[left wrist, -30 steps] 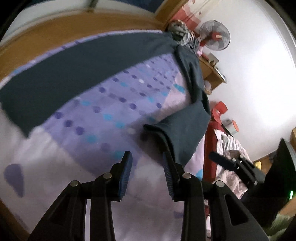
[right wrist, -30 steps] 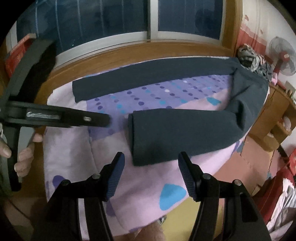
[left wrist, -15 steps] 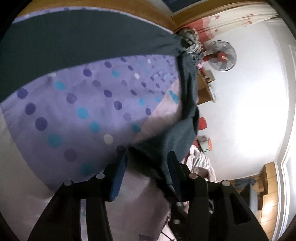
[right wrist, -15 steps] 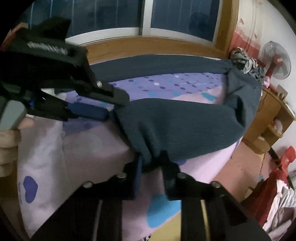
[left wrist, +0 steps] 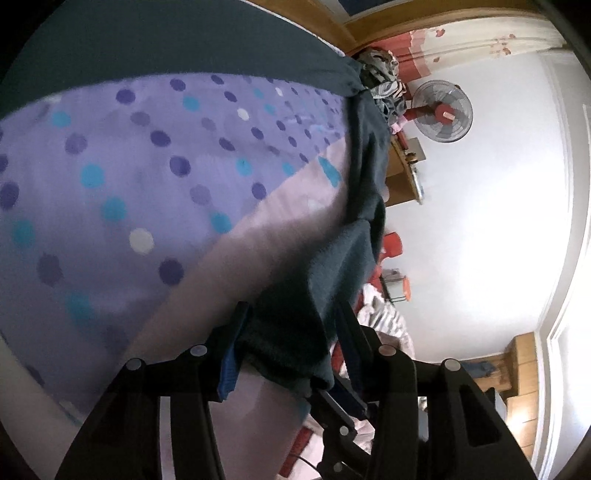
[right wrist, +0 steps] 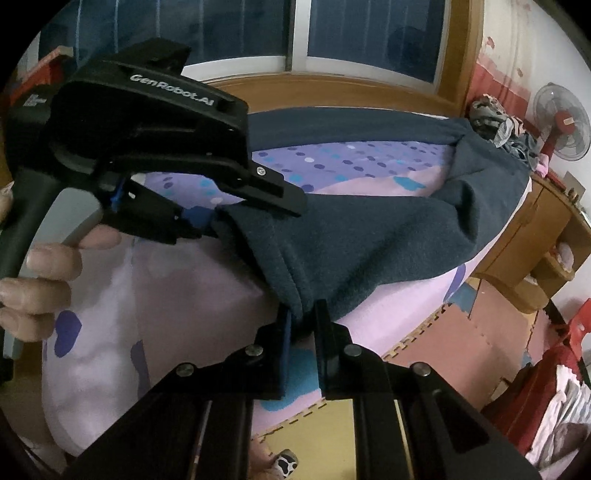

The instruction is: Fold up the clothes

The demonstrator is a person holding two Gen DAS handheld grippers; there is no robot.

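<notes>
Dark blue fleece trousers (right wrist: 369, 240) lie spread on a bed with a lilac polka-dot sheet (right wrist: 184, 295). One leg runs along the far edge and the other lies near me. My right gripper (right wrist: 303, 314) is shut on the near corner of the near leg's hem. My left gripper (right wrist: 258, 216), held by a hand (right wrist: 37, 280), straddles the hem's other corner, one finger above and one below. In the left wrist view the bunched hem (left wrist: 295, 332) fills the gap of the left gripper (left wrist: 291, 310), whose jaws stand apart.
A standing fan (right wrist: 561, 122) and a heap of clothes (right wrist: 491, 114) are at the far right. A wooden cabinet (right wrist: 535, 236) stands beside the bed. Foam floor mats (right wrist: 443, 332) lie below the bed's edge. A window (right wrist: 369, 33) is behind the bed.
My right gripper dropped onto the hem and closed on its corner. My left gripper rolled and slid in until the hem's other corner lay between its fingers.
</notes>
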